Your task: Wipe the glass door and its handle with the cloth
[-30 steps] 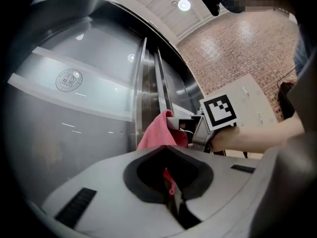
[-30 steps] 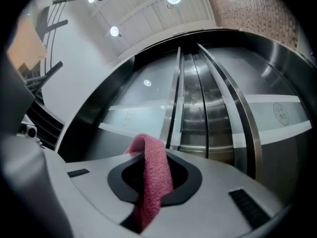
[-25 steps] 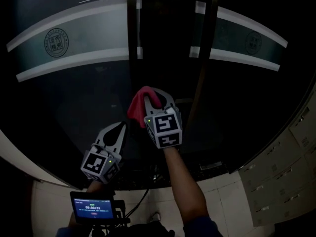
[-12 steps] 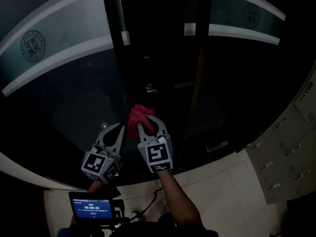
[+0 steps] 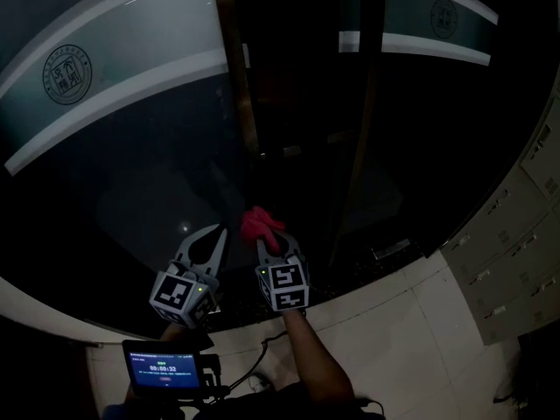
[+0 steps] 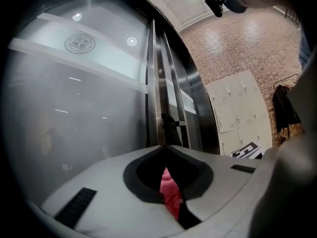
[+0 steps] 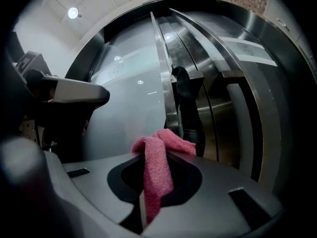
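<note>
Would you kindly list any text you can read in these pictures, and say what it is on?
Round seals on the glass door: lettering too small to read.
Small screen: timer digits, too blurred to read.
Nothing else legible.

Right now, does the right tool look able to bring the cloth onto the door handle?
Probably yes. The right tool grips the cloth, and the dark handle stands just beyond its free end with nothing between them. The left tool sits off to the side.

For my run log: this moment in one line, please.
right gripper: shut on cloth; left gripper: shut on pink scrap; glass door: ahead
</note>
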The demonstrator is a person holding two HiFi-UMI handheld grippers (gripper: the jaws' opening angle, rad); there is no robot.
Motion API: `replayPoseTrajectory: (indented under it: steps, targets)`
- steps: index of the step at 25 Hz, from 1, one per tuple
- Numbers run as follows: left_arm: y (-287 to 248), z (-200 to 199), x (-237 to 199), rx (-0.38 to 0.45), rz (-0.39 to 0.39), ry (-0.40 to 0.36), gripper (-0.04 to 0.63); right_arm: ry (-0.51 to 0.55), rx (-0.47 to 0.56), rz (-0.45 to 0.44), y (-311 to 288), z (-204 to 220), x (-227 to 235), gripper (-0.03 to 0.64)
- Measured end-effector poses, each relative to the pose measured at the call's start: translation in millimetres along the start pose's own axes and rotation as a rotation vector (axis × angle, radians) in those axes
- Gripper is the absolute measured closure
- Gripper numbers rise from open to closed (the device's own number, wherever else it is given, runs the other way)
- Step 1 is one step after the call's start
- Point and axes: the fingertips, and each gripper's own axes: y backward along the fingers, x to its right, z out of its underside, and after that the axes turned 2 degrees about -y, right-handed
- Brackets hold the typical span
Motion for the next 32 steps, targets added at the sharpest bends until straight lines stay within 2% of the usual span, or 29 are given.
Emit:
replayPoseTrajectory:
  steps: [5,7,10,15,20,25,32]
  targets:
    - [2,5,7,-0.014,0.02,0.0,0.586,-0.008,-0.028,-0.013,2,4,-5,0.583]
    - [0,4,11,-0.013,0.025,0.005,0.585,-0.006,-0.014,-0.005,8,-6,-2,0.583]
    - [-6,-8,16,0.014,0.028,0.008,0.586,0.026,0.079,0.005,24,-59,4,0.584]
    - [-25,-38,32,0.079,0.05,0.002,0.586,0.146,0.229,-0.023,38,-168,17,0.583]
    - [-37,-54,42,0.112,0.041,-0.002,0.586,0.213,0.253,-0.045,37,-204,28,0.584]
    - [-31,-67,35,0.12,-0.023,-0.003,0.586,0.22,0.274,-0.122,65,-218,13,0.584]
    - [-7,-64,30,0.09,-0.202,-0.045,0.586,0.165,0.296,-0.248,96,-214,7,0.584]
